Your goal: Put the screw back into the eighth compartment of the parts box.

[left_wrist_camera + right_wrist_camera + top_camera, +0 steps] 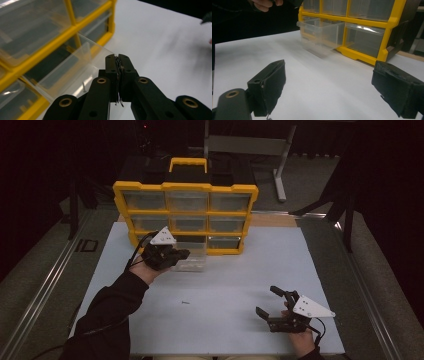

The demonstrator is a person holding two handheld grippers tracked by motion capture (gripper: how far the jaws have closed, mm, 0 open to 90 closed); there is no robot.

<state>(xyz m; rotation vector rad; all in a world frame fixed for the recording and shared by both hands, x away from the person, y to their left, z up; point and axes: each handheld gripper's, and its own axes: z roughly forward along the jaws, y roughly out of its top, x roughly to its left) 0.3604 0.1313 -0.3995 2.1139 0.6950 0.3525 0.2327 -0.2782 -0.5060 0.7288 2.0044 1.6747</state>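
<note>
Two grippers work beside the yellow organizer (pixel 185 210), the landmark here. The left gripper (pixel 181 254) hangs over the clear drawer (pixel 192 256) pulled out from the organizer's bottom row, jaws pressed fully together; its own view shows something thin and dark pinched between the pads, too small to name. The drawer is likely light, stiff, thin-walled plastic, slick to rubber pads, best taken by its front lip. Nearer the person than the organizer, a tiny screw (pixel 185 302) lies on the table (pixel 235 270). The right gripper (pixel 268 303) rests well right of it, jaws wide apart and empty; its view shows the drawer's depth from the side.
</note>
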